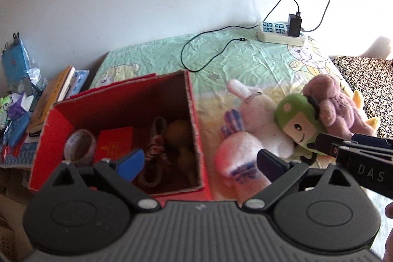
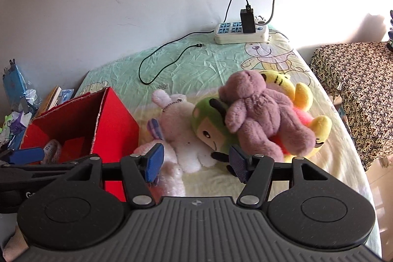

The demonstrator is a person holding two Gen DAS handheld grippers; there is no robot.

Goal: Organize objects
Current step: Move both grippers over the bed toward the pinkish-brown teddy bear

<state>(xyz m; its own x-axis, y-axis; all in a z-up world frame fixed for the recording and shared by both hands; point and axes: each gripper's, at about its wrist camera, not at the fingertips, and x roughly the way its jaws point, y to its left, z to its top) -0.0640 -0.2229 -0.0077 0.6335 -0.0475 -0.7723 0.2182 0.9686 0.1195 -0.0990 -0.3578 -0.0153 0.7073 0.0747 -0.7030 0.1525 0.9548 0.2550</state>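
An open red box (image 1: 199,139) (image 2: 115,122) stands on the bed at the left, holding a tape roll (image 1: 79,146), a red packet (image 1: 114,145) and some rope-like and brown items (image 1: 159,144). Beside it lies a pile of plush toys: a white rabbit (image 1: 255,109) (image 2: 181,129), a green-headed doll (image 1: 297,119) (image 2: 208,124), a purple bear (image 1: 336,104) (image 2: 260,114) and a yellow toy (image 2: 304,95). My left gripper (image 1: 200,162) is open, over the box's right wall. My right gripper (image 2: 196,161) is open, empty, just in front of the rabbit and green doll.
A white power strip (image 1: 280,33) (image 2: 240,32) with a black charger and a loose black cable (image 2: 159,63) lies at the back of the bed. Books and clutter (image 1: 36,100) sit left of the bed. A patterned cloth-covered surface (image 2: 356,90) stands at the right.
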